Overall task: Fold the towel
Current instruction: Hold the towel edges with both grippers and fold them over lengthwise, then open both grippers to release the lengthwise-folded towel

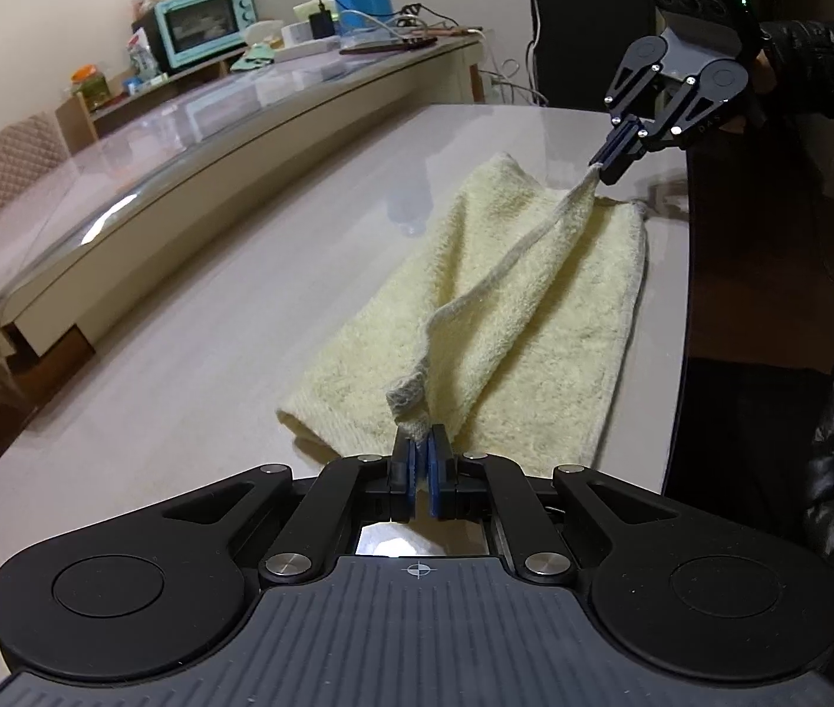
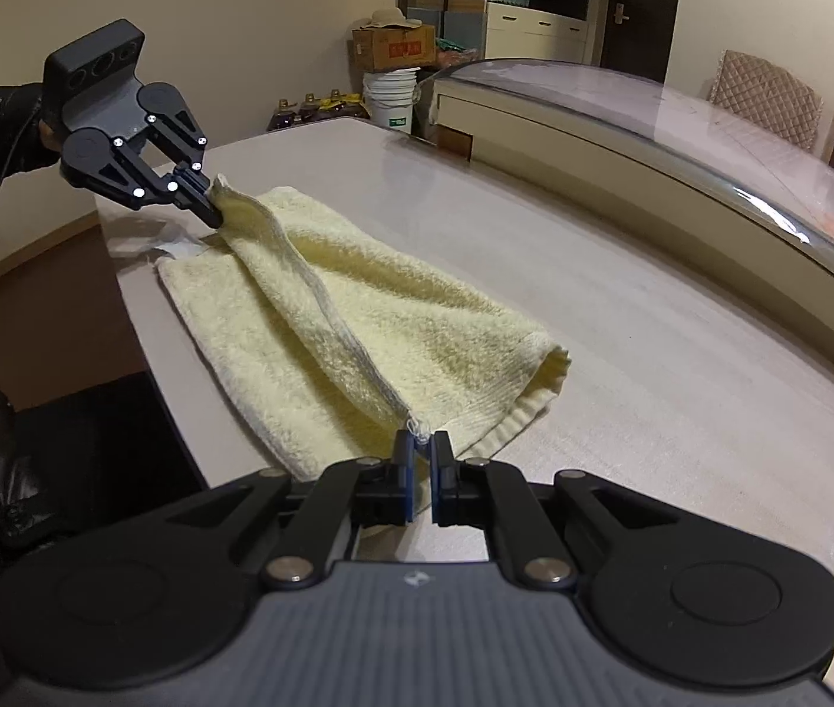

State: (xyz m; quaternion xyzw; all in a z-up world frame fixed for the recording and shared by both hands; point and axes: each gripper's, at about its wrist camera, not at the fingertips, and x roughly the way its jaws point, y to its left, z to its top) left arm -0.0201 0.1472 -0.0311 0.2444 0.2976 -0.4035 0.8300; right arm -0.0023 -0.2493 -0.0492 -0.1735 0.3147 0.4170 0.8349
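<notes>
Pale yellow terry, the towel point(image 1: 475, 318) lies across the grey table point(image 1: 181, 353) in the left wrist view, running from about six o'clock up toward one o'clock. It is already doubled: a folded bulge shows along its ten o'clock side, and a lower layer lies flat with its hemmed edge toward three o'clock. The left gripper point(image 1: 419, 459), at six o'clock, is clamped on one corner of the upper layer. The right gripper point(image 1: 608, 162), at one o'clock, is pinched on the other corner, and the hem sags between the two, lifted clear of the lower layer.

In the right wrist view the same towel point(image 2: 417, 342) fills the middle. The right gripper point(image 2: 424, 453) at six o'clock has its jaws closed on a thin corner, with a few threads showing. The left gripper point(image 2: 210, 203) sits at ten o'clock, shut on its bunched corner. The fold sits at three o'clock.

By my judgement the first fold is nearly complete; what remains is laying the lifted edge onto the near hem, letting go, and possibly a further fold.
</notes>
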